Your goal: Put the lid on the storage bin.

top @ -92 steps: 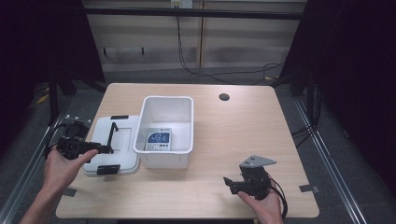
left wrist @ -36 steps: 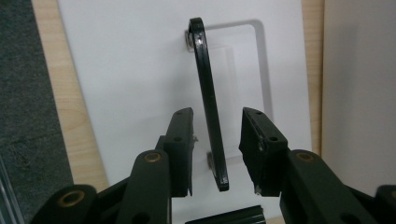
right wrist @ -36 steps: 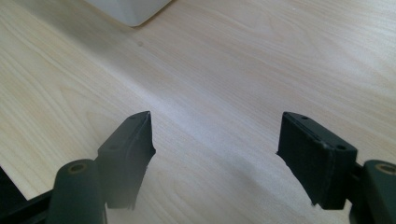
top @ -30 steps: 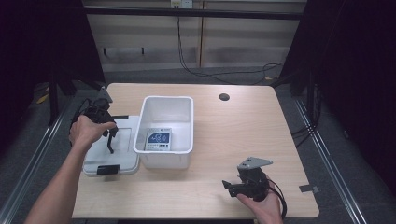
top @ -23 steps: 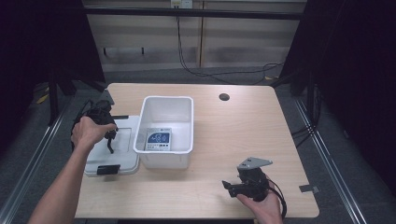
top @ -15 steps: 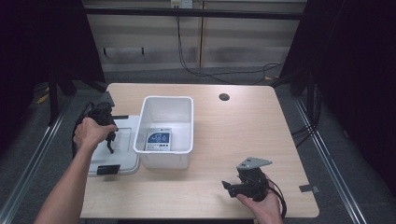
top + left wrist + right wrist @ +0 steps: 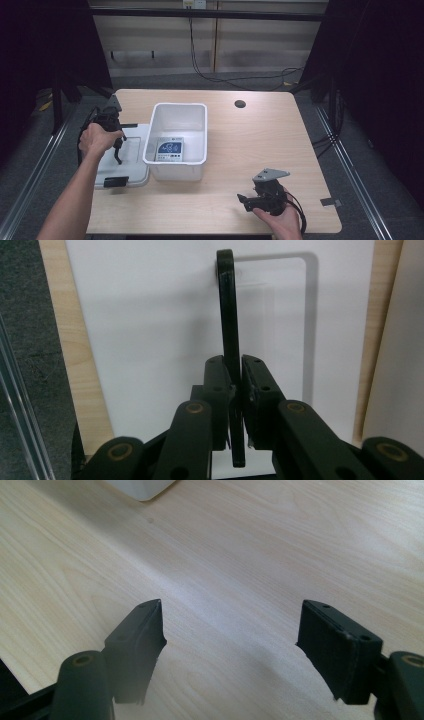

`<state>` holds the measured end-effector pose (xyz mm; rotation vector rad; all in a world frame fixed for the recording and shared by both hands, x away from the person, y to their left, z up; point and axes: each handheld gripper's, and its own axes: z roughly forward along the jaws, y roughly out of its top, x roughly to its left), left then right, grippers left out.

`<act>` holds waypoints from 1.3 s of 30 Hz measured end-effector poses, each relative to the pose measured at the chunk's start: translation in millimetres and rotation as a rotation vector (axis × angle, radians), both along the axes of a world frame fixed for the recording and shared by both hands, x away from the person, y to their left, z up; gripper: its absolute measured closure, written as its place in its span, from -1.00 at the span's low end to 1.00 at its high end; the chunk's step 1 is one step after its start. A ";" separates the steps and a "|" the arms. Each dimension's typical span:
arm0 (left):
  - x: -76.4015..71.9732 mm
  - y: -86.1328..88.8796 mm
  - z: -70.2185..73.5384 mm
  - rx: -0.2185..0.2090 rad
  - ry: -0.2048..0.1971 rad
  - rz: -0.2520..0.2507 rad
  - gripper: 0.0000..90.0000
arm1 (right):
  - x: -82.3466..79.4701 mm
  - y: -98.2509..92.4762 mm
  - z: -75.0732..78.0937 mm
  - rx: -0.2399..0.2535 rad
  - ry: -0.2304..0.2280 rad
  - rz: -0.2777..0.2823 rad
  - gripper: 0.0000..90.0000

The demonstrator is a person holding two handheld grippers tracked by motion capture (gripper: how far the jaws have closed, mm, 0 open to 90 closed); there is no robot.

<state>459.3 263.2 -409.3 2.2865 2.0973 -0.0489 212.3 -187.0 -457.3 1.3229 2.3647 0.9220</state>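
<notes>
Left gripper view shows the left gripper [image 7: 234,390] pinching a thin black handle [image 7: 228,315] that stands up over the white lid [image 7: 150,315]. That lid lies just beside the white bin [image 7: 177,142] on the table [image 7: 280,145]. Well apart, the right gripper [image 7: 230,630] rests with jaws wide apart above bare wood.

Looked like lab recording rig. Bare light-wood table [image 7: 260,130] with cable hole [image 7: 240,104] stood inside black frame posts [image 7: 55,95]; dark curtains [image 7: 380,75] at sides, loose cables [image 7: 235,77] on grey floor, metal rails [image 7: 350,170] alongside.
</notes>
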 end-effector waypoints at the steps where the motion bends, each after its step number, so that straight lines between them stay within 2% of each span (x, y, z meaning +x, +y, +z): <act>1: 0.4 -0.4 -0.2 -0.002 0.003 0.001 0.84 | -0.2 0.1 0.1 -0.004 0.000 0.002 -0.43; 2: 0.5 -0.7 -1.6 0.000 -0.006 0.005 0.83 | -0.2 0.2 -0.1 -0.002 -0.002 0.004 -0.43; 5: 1.1 -0.8 -5.0 0.002 0.007 -0.001 0.83 | -0.4 0.2 0.1 -0.004 -0.001 0.004 -0.43; 6: 0.9 -0.6 -7.7 0.001 -0.001 0.017 0.84 | -0.7 0.4 0.0 -0.002 0.000 0.003 -0.43; 7: 1.4 1.4 -6.7 -0.005 0.009 0.010 0.85 | -0.7 0.5 -0.1 -0.003 0.000 0.003 -0.43; 11: -0.1 2.7 -5.8 0.000 -0.004 0.028 0.88 | -0.1 1.0 -0.4 -0.008 0.001 0.006 -0.43; 17: -1.1 5.1 -2.4 -0.009 0.020 0.013 0.89 | 0.2 1.3 -0.8 -0.006 -0.001 0.005 -0.43; 19: -1.5 4.9 -1.1 -0.012 0.020 0.012 0.89 | 0.3 1.1 -0.6 -0.007 0.001 0.006 -0.43; 20: -2.2 4.6 -0.3 -0.007 0.004 0.012 0.89 | 0.3 1.1 -0.7 -0.007 0.001 0.005 -0.43; 22: -2.5 5.4 4.5 -0.016 0.008 0.004 0.88 | 0.2 1.1 -0.6 -0.007 0.001 0.005 -0.43; 29: -6.0 12.7 25.2 -0.029 -0.018 0.000 0.89 | 0.5 2.0 -0.8 -0.013 0.004 0.003 -0.43; 30: -6.8 13.4 26.2 -0.027 -0.027 0.008 0.89 | 0.6 2.0 -0.9 -0.013 0.001 0.006 -0.43; 39: -10.6 25.2 35.8 -0.034 -0.027 0.010 0.89 | 0.9 2.4 -1.2 -0.010 0.006 0.004 -0.43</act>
